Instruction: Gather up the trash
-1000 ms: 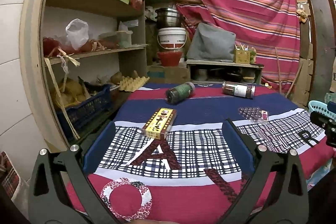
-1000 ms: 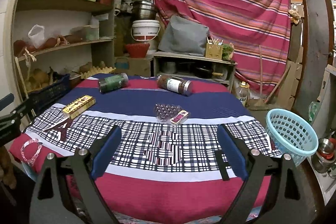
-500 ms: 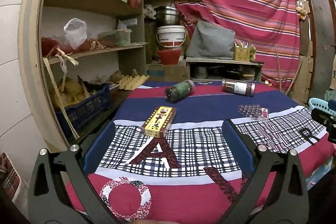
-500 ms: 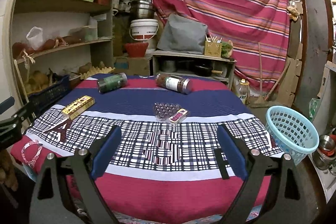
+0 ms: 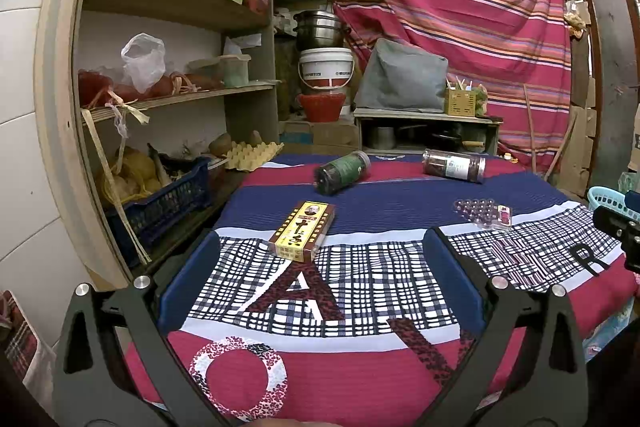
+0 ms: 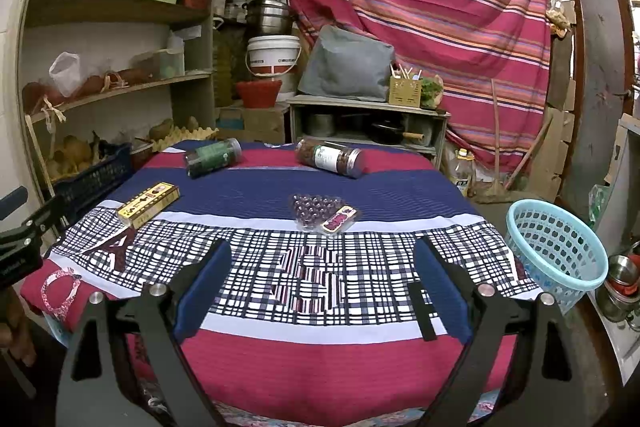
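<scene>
One table [image 6: 360,343] carries four trash items: two jars lying on their sides at the far edge, the green-label jar [image 6: 212,157] and the white-label jar [image 6: 330,158], one yellow box [image 5: 302,231] and one blister pack [image 6: 322,213]. Only my right view shows the whole blue basket [image 6: 556,259] beside the table. My left gripper [image 5: 320,267] and right gripper [image 6: 320,275] both stand spread apart, holding nothing.

Both tongs, left [image 5: 320,267] and right [image 6: 322,277], gape wide, level, holding nothing.
</scene>
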### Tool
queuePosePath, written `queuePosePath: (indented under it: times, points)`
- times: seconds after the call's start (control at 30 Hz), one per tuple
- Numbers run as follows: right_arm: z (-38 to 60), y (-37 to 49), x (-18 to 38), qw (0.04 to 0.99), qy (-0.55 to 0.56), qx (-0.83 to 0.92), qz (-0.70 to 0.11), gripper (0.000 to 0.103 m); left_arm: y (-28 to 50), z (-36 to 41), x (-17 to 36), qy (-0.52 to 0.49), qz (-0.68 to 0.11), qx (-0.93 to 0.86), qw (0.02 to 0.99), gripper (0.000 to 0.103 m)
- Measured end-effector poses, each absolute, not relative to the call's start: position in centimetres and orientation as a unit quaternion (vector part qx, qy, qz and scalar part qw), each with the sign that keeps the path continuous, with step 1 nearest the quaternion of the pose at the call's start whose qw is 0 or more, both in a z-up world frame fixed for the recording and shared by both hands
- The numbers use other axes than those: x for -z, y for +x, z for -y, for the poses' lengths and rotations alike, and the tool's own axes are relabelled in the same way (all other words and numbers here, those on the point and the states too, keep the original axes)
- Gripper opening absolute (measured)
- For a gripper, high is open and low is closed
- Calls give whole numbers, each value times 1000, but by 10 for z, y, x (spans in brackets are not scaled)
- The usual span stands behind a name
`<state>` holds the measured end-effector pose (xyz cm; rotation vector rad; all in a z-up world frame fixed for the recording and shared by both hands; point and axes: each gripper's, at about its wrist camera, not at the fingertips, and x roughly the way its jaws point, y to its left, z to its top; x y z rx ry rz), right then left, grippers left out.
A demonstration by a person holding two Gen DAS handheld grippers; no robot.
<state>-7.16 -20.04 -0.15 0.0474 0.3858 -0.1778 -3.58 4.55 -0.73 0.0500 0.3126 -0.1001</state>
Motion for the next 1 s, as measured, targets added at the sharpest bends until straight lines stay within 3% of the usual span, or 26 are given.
queuePosePath:
  times: [1.0]
  points:
    - [197, -71, 2, 977, 24, 88, -192, 90, -36, -44, 10, 24, -161, 51, 985, 98]
